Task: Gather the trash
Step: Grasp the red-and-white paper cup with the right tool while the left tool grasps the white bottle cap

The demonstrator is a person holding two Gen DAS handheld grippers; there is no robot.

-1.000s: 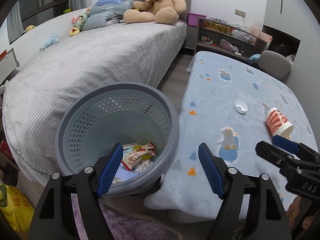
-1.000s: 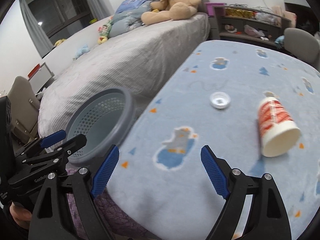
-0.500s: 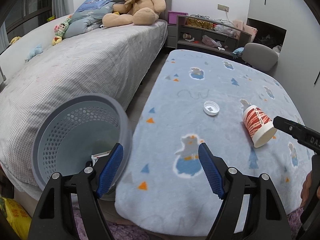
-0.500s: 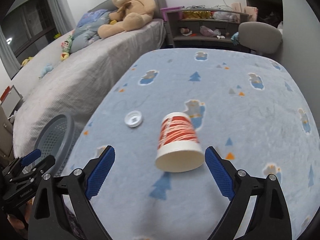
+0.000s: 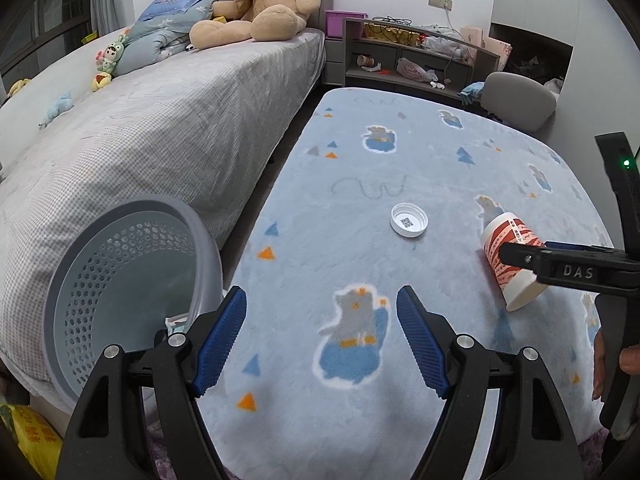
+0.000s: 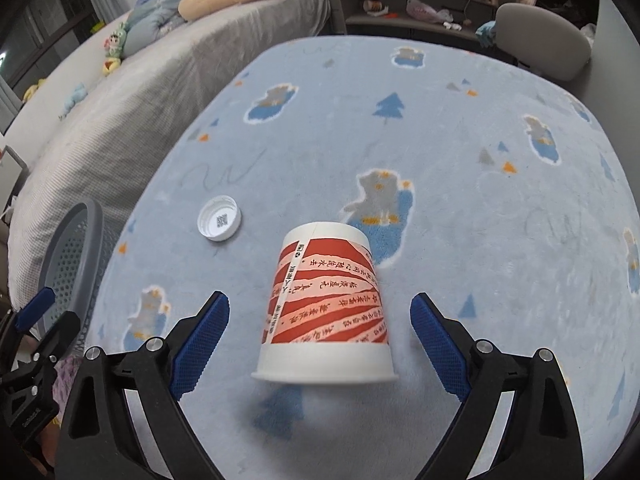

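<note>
Between the right gripper's (image 6: 320,340) wide jaws lies a tipped paper cup (image 6: 326,308), untouched.

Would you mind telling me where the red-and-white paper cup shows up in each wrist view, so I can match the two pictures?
Left wrist view: the paper cup lies on its side at the right, partly behind the right gripper.
Right wrist view: the paper cup is at lower centre, between the open fingers.
Shared landmark: the white bottle cap, left of the cup in both views.
</note>
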